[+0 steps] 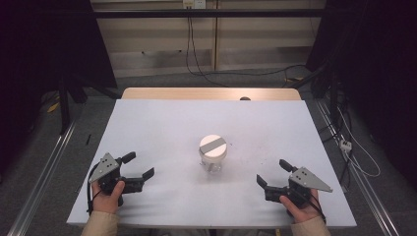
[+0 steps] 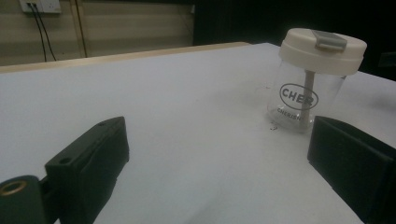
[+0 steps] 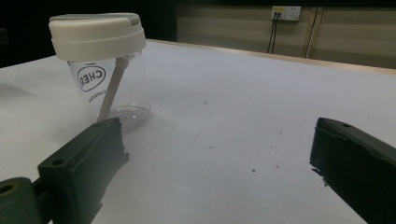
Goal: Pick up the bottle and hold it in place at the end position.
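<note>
Left hand-held gripper (image 1: 140, 165) and right hand-held gripper (image 1: 271, 173), both released, flanking clear jar (image 1: 213, 158) upright mid-bench (image 1: 162, 123); cream lid (image 1: 213, 145) on, slanted stick (image 3: 112, 88) inside.

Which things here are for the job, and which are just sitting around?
For the job:
- clear jar with a white lid, standing upright mid-table
- left gripper, open, nothing in it
- right gripper, open, nothing in it

Just around:
- white table cover
- cables hanging by the back wall
- wall socket
</note>
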Demonstrator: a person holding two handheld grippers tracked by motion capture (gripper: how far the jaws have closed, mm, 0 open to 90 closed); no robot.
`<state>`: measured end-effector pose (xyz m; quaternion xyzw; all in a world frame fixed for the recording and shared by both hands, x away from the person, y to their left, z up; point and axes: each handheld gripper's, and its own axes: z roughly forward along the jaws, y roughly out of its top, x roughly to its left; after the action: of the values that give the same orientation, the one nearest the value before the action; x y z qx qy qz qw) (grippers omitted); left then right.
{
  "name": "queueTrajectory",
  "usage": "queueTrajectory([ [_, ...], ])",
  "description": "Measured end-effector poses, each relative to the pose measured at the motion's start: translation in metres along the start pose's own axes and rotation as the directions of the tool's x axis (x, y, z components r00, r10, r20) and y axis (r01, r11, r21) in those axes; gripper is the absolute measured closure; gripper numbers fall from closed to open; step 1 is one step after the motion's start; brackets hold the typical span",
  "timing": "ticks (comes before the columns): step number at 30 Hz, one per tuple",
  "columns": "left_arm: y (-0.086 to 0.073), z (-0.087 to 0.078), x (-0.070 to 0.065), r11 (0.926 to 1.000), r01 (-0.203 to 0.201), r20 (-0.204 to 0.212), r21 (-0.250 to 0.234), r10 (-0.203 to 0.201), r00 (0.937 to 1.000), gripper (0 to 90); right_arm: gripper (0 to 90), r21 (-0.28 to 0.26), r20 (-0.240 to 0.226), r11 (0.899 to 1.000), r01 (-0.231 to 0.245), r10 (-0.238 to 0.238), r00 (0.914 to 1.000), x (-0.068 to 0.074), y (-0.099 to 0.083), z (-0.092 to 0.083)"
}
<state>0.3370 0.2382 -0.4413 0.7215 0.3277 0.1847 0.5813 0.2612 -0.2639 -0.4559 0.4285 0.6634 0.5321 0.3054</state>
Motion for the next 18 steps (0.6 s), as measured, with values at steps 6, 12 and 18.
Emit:
queueTrajectory([
  [6, 0.000, 0.000, 0.000, 1.0000, 0.002, -0.004, 0.002, -0.002, 1.0000, 5.2, 2.5, 0.002, -0.008, 1.000, 0.005, -0.005, 1.0000, 0.004, 0.002, 0.006],
  [12, 0.000, 0.002, 0.000, 1.0000, -0.005, 0.002, 0.004, 0.005, 1.0000, 5.2, 3.0, -0.002, -0.022, 1.000, -0.014, 0.014, 0.9996, 0.011, 0.007, 0.016],
  [18, 0.000, 0.002, 0.000, 1.0000, -0.007, 0.003, 0.004, 0.007, 1.0000, 5.2, 3.1, 0.002, -0.047, 1.000, -0.024, 0.024, 0.9986, 0.017, 0.010, 0.023],
])
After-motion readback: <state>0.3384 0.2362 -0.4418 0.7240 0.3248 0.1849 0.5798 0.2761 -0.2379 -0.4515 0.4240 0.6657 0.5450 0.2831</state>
